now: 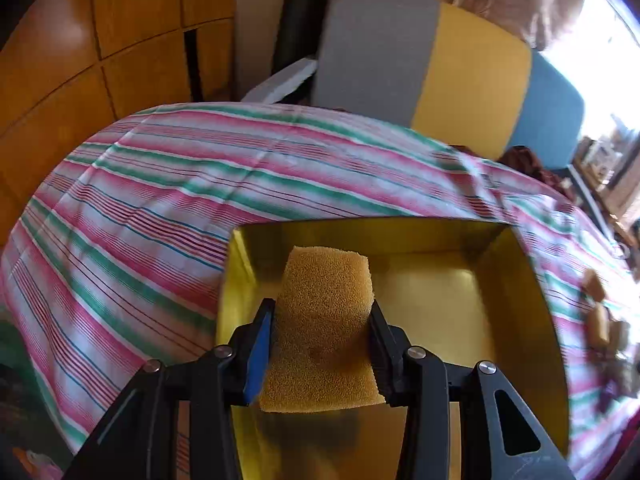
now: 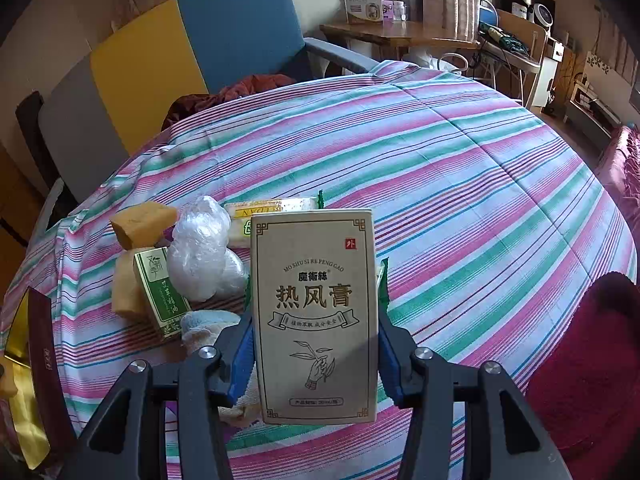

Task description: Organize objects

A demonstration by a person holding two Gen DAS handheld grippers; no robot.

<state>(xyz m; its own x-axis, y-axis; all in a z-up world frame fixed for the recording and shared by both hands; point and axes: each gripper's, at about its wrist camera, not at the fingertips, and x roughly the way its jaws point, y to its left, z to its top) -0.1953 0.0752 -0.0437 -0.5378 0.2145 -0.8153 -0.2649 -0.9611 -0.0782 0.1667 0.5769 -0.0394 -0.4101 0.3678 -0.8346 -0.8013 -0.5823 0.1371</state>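
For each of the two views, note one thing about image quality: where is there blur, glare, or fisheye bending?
Left wrist view: the window at top right is blown out white, and the striped tablecloth is smeared by blur while the held orange sponge block stays sharp. Right wrist view: sharper; the beige printed carton is readable, though the cloth's straight stripes bow into curves.

Sponge over the gold box, carton lifted off the striped cloth

An orange-yellow sponge, pinched at its sides, hangs above the open gold-lined box. A beige carton with Chinese lettering stands upright, gripped by both edges; behind and left lie more sponge blocks, a green carton and a plastic-wrapped bundle.
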